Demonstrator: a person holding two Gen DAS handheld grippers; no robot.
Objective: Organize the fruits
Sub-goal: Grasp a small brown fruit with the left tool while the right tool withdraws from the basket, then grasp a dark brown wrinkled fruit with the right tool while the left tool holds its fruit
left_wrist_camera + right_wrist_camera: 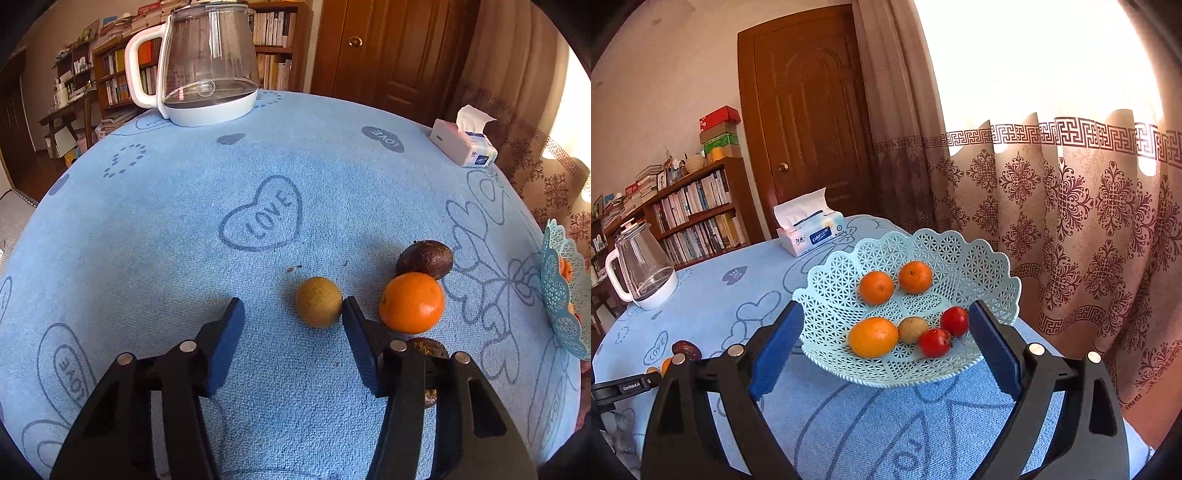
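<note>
Left gripper point(293, 308): fingers spread wide, holding nothing; the right finger tip touches a small brown fruit point(319, 302) on the counter point(184, 229). Just beside it lies an orange point(411, 302), touching a dark fruit point(424, 258). Right gripper point(884, 325): fingers wide apart, empty, flanking the basket point(979, 258), which holds three oranges, two tomatoes point(934, 342) and one brown fruit.

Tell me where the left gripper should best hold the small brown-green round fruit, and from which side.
Grip the small round fruit across its widest middle, coming from the near side with the left gripper low. It is a plain ball, so no other part matters. Shift a little right first: one finger already touches its right side.
</note>
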